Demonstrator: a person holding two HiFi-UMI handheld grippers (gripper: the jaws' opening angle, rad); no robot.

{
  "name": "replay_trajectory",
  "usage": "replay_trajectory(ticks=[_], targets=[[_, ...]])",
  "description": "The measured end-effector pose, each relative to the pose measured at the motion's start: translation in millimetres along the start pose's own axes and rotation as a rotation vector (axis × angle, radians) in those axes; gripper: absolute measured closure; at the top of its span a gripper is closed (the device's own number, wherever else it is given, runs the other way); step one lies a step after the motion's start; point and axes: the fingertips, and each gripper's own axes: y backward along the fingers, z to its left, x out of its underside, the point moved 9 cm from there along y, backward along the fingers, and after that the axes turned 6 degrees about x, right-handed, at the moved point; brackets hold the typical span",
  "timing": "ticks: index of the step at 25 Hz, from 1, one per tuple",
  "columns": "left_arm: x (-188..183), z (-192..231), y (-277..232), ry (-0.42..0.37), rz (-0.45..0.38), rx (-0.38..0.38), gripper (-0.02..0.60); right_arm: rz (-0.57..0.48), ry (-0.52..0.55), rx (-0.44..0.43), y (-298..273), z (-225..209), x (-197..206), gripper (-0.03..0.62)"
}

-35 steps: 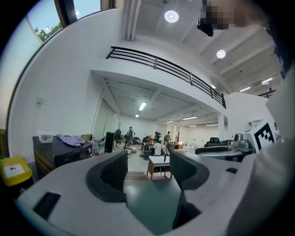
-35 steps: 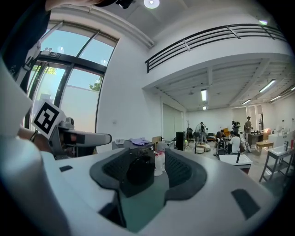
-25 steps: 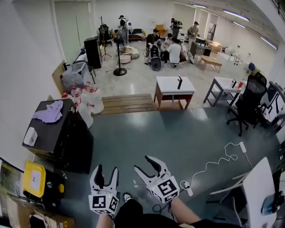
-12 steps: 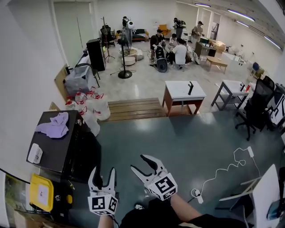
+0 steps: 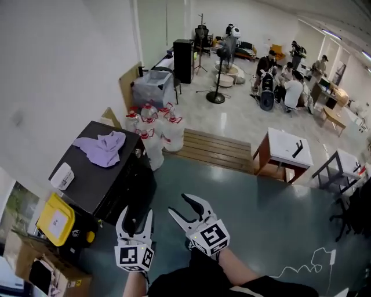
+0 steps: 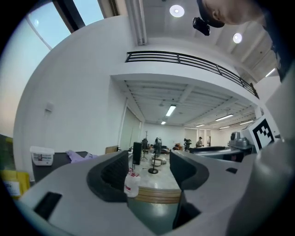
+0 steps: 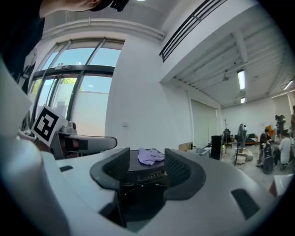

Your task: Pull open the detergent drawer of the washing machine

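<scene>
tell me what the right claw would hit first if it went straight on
Probably the front of the black washing machine, framed between the open jaws of the right claw, a purple cloth on top. The gap before it looks free, though depth is unclear.

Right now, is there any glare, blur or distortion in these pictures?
Head view: wide-angle bending of the wall, sheen on the floor, sharp overall. Left gripper view: fisheye with black corners, lamp blown out, left tongs soft up close. Right gripper view: bright windows, washer dark beyond the right tongs.
</scene>
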Motion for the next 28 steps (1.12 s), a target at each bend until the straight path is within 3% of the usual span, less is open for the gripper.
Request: replay_trajectory(ticks=[6, 10, 13, 21, 28], targets=[[4, 35, -49, -0.009, -0.026, -0.21, 0.31, -0.002, 0.007, -0.219, -94, -48, -2, 0.361], [4, 38, -46, -0.003, -0.023, -0.413, 0.31, 0.014, -0.006, -0.394, -135, -62, 0, 0.367], [3, 45, -42, -0.006, -0.031, -0.522, 0.31, 0.017, 0.0, -0.478, -163, -65, -2, 0.367], [13, 76, -1, -0.018, -0.026, -0.784, 0.31, 0.022, 0.03, -0.707, -231, -18, 11, 0.367], [41, 98, 33, 0.065, -0.011, -0.899, 0.31, 0.094, 0.07, -0.833, -261, 28, 34, 0.367]])
